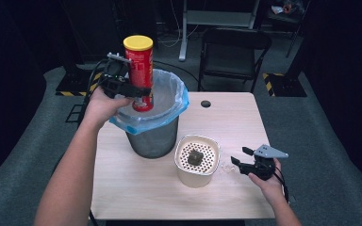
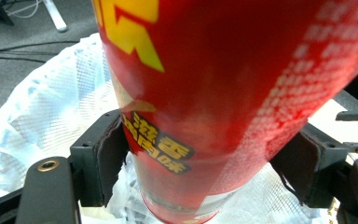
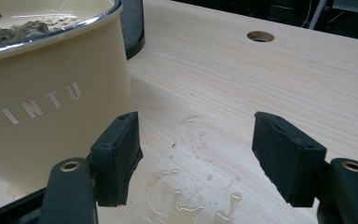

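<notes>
Crisp can point(image 1: 139, 70) held upright over the bin point(image 1: 153, 127), ready to drop, as I judge it.

Left gripper point(image 1: 133, 89) is clamped on the can's lower half, both pads pressing its sides; the can's long axis stands vertical, its base just inside the rim of the bag-lined bin directly below. Right gripper point(image 1: 242, 159) rests low on the table point(image 1: 226, 117), jaws wide and holding nothing, just beside the cream tub point(image 1: 196, 162), with a small wet patch point(image 3: 191, 196) between its jaws.
</notes>
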`<state>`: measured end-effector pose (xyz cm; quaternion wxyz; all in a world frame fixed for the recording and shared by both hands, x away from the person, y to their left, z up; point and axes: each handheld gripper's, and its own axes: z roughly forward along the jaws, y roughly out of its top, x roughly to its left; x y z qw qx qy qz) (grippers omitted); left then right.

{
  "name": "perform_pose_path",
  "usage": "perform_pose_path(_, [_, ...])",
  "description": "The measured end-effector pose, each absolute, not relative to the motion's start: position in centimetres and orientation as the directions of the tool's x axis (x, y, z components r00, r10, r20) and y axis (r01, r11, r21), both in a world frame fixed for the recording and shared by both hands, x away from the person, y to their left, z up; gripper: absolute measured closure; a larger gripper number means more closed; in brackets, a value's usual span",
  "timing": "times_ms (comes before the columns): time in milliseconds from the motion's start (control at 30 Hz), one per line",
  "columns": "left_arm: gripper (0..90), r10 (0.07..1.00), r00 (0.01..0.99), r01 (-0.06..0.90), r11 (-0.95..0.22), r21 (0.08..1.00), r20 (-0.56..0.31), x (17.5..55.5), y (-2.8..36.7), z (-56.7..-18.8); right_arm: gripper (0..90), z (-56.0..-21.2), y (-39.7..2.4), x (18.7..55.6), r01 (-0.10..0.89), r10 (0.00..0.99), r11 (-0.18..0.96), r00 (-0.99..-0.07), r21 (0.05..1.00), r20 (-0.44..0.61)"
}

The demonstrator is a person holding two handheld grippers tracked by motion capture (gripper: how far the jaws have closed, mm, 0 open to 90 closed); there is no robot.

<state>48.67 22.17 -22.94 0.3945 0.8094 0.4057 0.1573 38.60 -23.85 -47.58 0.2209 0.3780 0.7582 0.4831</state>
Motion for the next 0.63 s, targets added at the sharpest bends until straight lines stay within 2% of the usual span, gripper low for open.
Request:
perform_pose_path(133, [22.5,0.798,0.597,0.569,-0.344,0.747,-0.088,48.8,21.8,-23.8,31.9,-47.6,-23.9,38.6,0.359,0.786,0.248,-0.618,0.9,0.03])
perform_pose_path(200, [13.9,0.813,0.575,0.58,-0.323,0.748,-0.095,48.8,22.2,-24.2,31.9,-47.6,-23.9,38.6,0.358,0.784,0.25,-0.62,0.9,0.029])
perform_pose_path(267, [13.0,0.828,0.551,0.583,-0.296,0.757,-0.101,48.5,23.0,-24.5,31.9,-47.5,-23.9,38.5,0.358,0.785,0.248,-0.619,0.9,0.03])
perform_pose_path(533, [14.6,0.814,0.56,0.557,-0.233,0.797,-0.154,45.5,27.3,-24.2,31.2,-47.7,-24.1,38.7,0.363,0.789,0.257,-0.614,0.896,0.022])
perform_pose_path(633, [15.2,0.817,0.562,0.546,-0.252,0.799,-0.126,44.0,28.6,-24.2,30.8,-47.7,-24.1,38.6,0.365,0.792,0.259,-0.611,0.894,0.02])
